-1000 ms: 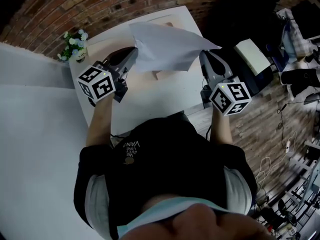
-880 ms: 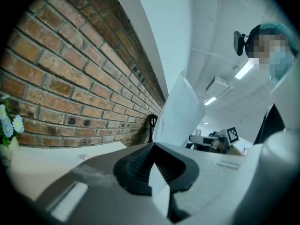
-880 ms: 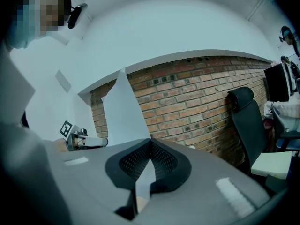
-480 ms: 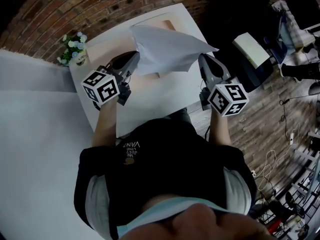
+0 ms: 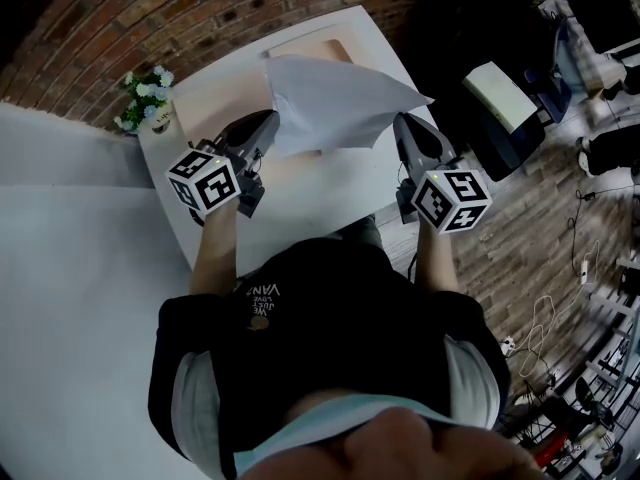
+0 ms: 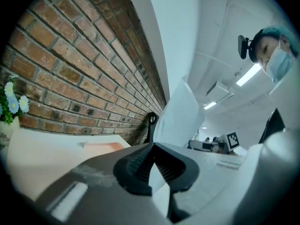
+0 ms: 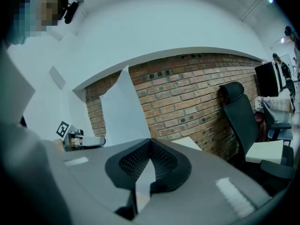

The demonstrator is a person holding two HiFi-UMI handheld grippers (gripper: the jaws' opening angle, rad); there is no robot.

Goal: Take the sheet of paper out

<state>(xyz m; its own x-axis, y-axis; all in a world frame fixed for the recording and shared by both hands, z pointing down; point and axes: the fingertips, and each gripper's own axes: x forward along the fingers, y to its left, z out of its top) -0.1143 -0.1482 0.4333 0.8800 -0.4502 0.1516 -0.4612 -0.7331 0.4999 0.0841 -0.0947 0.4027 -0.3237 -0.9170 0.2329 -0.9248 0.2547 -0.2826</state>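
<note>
A white sheet of paper [image 5: 335, 103] hangs in the air over the white table [image 5: 300, 193], held by both grippers at its near corners. My left gripper [image 5: 265, 128] is shut on the sheet's left edge; in the left gripper view the paper [image 6: 185, 109] rises from between the closed pads. My right gripper [image 5: 402, 126] is shut on the right corner, and the right gripper view shows the sheet [image 7: 119, 111] standing up from its jaws. A peach-coloured flat folder [image 5: 330, 50] lies on the table beneath and behind the sheet.
A small pot of flowers [image 5: 145, 93] stands at the table's far left corner. A brick wall [image 5: 150, 13] runs behind the table. To the right are a black office chair [image 7: 239, 121], a white box on a dark stand [image 5: 505, 103], and cables on the wooden floor.
Both grippers have sunk a little with the sheet still pinched between them. The paper hangs slightly lower over the table.
</note>
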